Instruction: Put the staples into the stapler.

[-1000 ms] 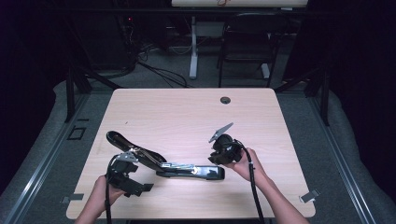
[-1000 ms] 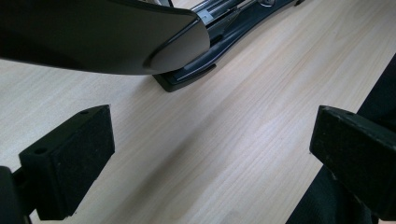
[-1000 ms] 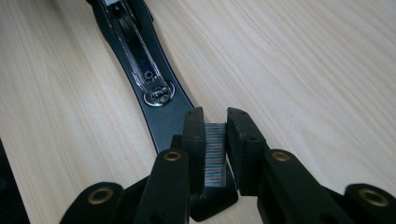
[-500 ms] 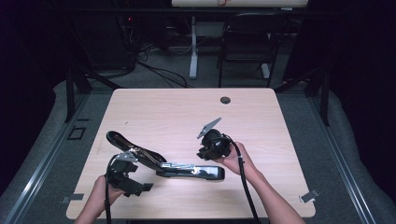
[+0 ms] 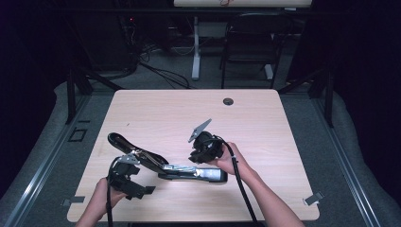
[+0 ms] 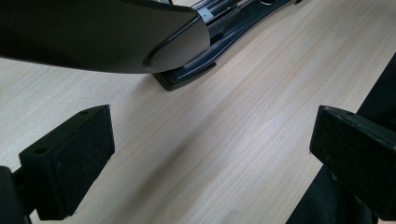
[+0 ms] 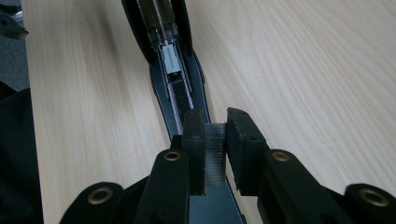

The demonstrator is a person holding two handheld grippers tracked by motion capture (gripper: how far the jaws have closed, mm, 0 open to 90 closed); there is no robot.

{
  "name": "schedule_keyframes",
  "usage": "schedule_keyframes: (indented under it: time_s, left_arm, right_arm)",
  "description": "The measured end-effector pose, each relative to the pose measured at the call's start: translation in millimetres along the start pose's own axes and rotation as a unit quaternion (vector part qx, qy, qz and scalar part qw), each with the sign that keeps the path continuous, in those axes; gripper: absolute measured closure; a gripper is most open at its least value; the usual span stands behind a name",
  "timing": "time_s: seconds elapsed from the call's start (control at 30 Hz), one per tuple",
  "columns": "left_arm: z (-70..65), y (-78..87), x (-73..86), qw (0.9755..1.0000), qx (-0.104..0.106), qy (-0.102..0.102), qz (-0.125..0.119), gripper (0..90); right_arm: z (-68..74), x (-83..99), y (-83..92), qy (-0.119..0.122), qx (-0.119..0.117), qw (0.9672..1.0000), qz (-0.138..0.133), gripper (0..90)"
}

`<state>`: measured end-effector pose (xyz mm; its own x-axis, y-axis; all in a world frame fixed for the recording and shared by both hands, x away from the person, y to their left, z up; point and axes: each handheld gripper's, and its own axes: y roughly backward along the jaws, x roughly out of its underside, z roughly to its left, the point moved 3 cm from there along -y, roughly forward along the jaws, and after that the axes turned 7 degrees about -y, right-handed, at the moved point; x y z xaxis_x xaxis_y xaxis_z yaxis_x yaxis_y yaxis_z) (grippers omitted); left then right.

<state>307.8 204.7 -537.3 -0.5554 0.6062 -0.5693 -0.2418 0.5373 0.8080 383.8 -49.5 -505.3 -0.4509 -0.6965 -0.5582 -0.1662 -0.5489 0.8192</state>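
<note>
A black stapler [image 5: 208, 173] lies swung open near the table's front edge, its lid [image 5: 127, 144] raised to the left. My right gripper [image 5: 200, 155] hovers over the stapler's base, shut on a strip of staples [image 7: 215, 154]. In the right gripper view the strip sits upright between the pads, just above the open magazine channel [image 7: 175, 79]. My left gripper [image 5: 141, 190] stands open at the front left, below the raised lid. In the left gripper view its pads [image 6: 70, 154] are wide apart over bare wood, with the lid [image 6: 116, 37] above them.
The light wooden table [image 5: 265, 142] has a round cable hole [image 5: 228, 101] near its far edge. Grey floor and tape marks [image 5: 313, 198] surround it. A chair [image 5: 246, 52] and a desk leg stand behind the table in the dark.
My right gripper has moved left across the table with the staple strip in it, from the stapler's right end to over its middle. The left gripper has stayed put.
</note>
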Motion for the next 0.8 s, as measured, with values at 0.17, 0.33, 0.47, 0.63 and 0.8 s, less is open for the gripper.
schedule_keyframes:
  time_s: [0.17,0.33,0.47,0.63,0.8]
  left_arm:
    - [0.0,0.0,0.0,1.0,0.0,0.0,0.0,0.0]
    - [-0.2,-0.1,0.0,1.0,0.0,-0.001,0.001,0.0]
    - [0.0,0.0,0.1,1.0,0.0,0.0,0.0,0.0]
    - [-0.1,-0.1,0.2,1.0,0.0,0.0,0.001,0.0]
    - [-0.3,-0.2,0.2,1.0,0.0,-0.001,0.002,0.0]
  right_arm:
    - [2.4,-3.0,-7.9,0.013,-0.011,0.9998,0.006,78.3]
    - [5.4,-5.6,-14.8,0.024,-0.02,0.9994,0.013,78.3]
    - [6.9,-6.7,-21.9,0.032,-0.027,0.9989,0.021,78.2]
    - [6.4,-6.6,-28.0,0.036,-0.031,0.9984,0.031,78.2]
    - [6.2,-6.1,-30.7,0.038,-0.033,0.998,0.038,78.2]
